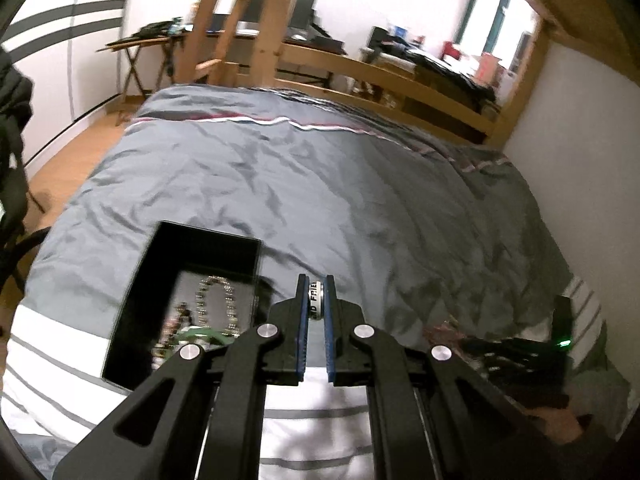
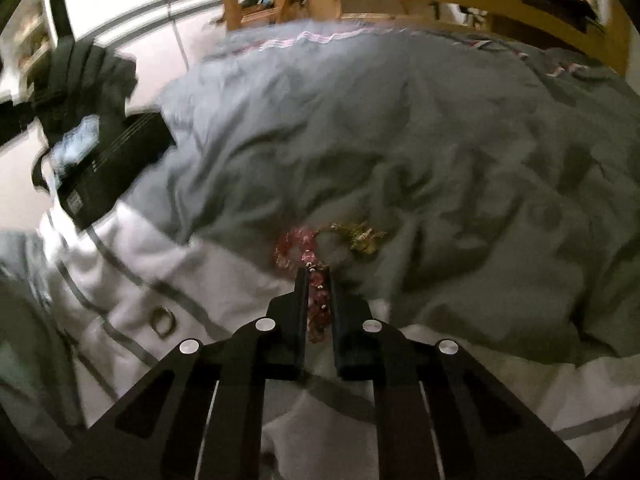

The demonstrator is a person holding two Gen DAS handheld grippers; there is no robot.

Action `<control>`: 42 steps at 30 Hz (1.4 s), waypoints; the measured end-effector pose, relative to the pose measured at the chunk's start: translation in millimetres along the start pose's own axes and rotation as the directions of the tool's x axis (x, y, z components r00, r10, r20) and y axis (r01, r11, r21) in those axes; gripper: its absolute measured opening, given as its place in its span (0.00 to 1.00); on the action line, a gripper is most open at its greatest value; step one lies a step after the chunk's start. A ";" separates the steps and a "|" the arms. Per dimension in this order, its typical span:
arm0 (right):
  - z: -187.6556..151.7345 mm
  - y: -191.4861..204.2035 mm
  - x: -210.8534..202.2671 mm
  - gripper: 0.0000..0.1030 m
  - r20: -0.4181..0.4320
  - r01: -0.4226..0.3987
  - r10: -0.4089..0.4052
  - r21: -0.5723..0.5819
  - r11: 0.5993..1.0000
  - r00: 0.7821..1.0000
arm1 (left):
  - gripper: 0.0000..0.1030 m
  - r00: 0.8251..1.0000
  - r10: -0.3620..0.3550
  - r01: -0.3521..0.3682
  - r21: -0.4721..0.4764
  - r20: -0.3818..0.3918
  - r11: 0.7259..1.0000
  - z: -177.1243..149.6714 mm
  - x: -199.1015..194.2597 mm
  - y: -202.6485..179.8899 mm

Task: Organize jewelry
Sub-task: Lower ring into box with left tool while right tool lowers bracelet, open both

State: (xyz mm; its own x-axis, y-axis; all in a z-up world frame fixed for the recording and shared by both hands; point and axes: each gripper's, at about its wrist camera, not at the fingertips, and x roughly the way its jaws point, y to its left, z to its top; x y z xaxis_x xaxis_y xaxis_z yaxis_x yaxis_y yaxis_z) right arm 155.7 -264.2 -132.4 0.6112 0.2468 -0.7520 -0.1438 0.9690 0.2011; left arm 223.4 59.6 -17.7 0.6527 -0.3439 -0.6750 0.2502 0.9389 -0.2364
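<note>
My left gripper [image 1: 315, 280] is shut on a white band with black lettering [image 1: 316, 299], held above the grey duvet just right of a black jewelry box [image 1: 152, 280]. The open box holds a beaded bracelet [image 1: 216, 300] and other pieces. My right gripper [image 2: 316, 274] is shut on a pink beaded bracelet [image 2: 318, 300], whose loop [image 2: 292, 246] hangs over the duvet. A gold piece of jewelry [image 2: 358, 236] lies on the duvet just past it. A small ring [image 2: 163, 322] lies on the white stripe at left.
The bed's grey striped duvet [image 1: 320, 184] fills both views. The wooden bed frame and ladder [image 1: 248, 20] stand at the far end, a white wall [image 1: 580, 140] on the right. The other gripper's body [image 2: 100, 148] shows at left in the right wrist view.
</note>
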 end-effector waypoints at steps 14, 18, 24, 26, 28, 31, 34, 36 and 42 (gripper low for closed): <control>40.6 18.8 -59.2 0.11 0.168 -0.175 0.167 0.034 0.984 0.972 | 0.06 0.997 0.081 -0.082 -0.079 -0.010 0.994 0.9 -1.9 47.4; 54.8 40.1 -71.1 0.11 0.196 -0.199 0.197 -0.010 0.980 0.961 | 0.06 0.997 0.080 -0.082 -0.090 -0.021 0.993 -1.1 1.8 50.8; 80.6 77.4 -70.8 0.11 0.219 -0.273 0.275 -0.041 0.961 0.936 | 0.06 0.996 0.075 -0.081 -0.139 -0.048 0.987 -5.2 7.2 65.6; 89.5 93.6 -65.6 0.11 0.218 -0.306 0.311 -0.054 0.950 0.925 | 0.06 0.996 0.074 -0.082 -0.155 -0.058 0.984 -6.6 9.5 71.6; 96.1 111.1 -59.7 0.11 0.210 -0.322 0.330 -0.073 0.944 0.920 | 0.06 0.994 0.083 -0.093 -0.171 -0.066 0.981 -7.9 10.8 77.9; 100.9 140.7 -44.3 0.11 0.185 -0.361 0.371 -0.085 0.929 0.910 | 0.06 0.995 0.057 -0.073 -0.207 -0.084 0.976 -9.2 16.6 89.6; 104.2 167.9 -25.2 0.11 0.149 -0.395 0.407 -0.101 0.913 0.901 | 0.06 0.994 0.022 -0.046 -0.236 -0.103 0.971 -11.2 23.6 96.0; 108.8 184.0 -9.8 0.11 0.125 -0.412 0.423 -0.106 0.905 0.897 | 0.06 0.994 0.014 -0.042 -0.259 -0.107 0.965 -12.2 26.0 101.3; 119.8 225.0 33.9 0.12 0.043 -0.463 0.470 -0.119 0.878 0.881 | 0.08 0.999 0.002 -0.015 -0.392 -0.032 0.920 -15.4 14.8 132.9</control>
State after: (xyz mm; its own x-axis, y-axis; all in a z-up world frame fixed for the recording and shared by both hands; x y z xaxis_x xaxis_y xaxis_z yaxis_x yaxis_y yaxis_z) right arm 237.3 -39.6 -37.5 0.5043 0.6727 -0.5415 -0.5020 0.7386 0.4501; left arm 255.3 179.5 -69.8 0.6301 -0.3411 -0.6976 -0.0595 0.8745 -0.4814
